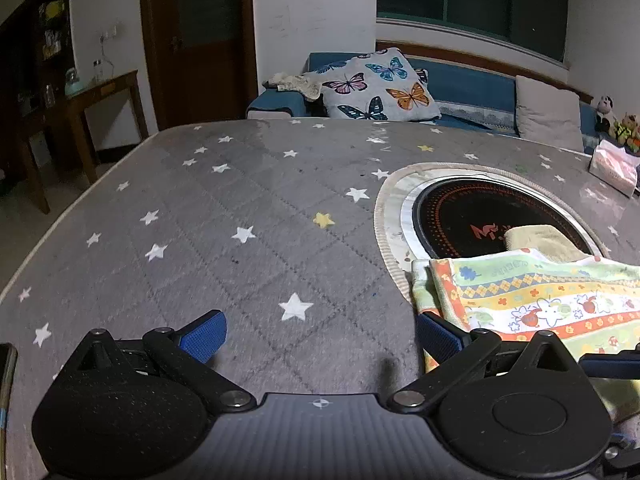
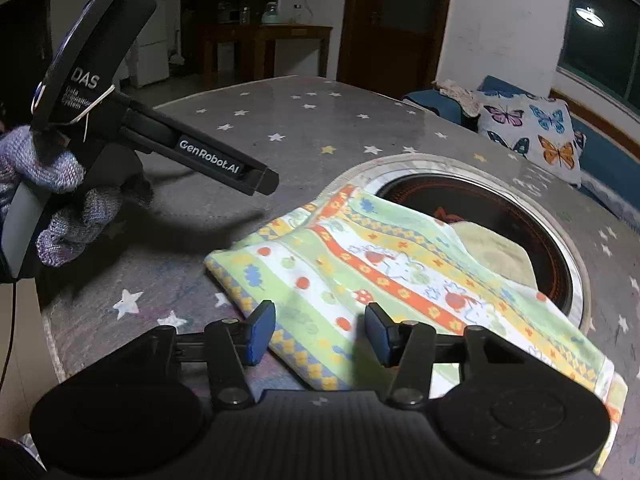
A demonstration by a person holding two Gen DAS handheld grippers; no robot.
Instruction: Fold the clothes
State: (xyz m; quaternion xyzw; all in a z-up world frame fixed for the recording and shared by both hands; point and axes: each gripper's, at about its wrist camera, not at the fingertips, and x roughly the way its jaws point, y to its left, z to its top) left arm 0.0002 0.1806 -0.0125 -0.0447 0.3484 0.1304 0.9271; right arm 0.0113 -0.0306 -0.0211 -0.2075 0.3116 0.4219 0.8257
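A folded patterned cloth (image 2: 380,276) lay on the star-covered table (image 1: 240,200), partly over a round black burner (image 1: 472,212). Both the left gripper (image 1: 320,336) and right gripper (image 2: 320,330) had fingers apart, holding nothing.

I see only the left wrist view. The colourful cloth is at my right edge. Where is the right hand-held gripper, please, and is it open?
Observer: The right hand-held gripper is open. It is poised over the near edge of the colourful cloth and grips nothing.
Operator: Does my left one touch the cloth?
Observer: In the right wrist view the left hand-held gripper hangs to the cloth's left, held by a gloved hand. Its tip looks apart from the cloth.
Operator: Is the cloth folded?
Observer: Layered edges show along its near side, so it seems folded at least once.
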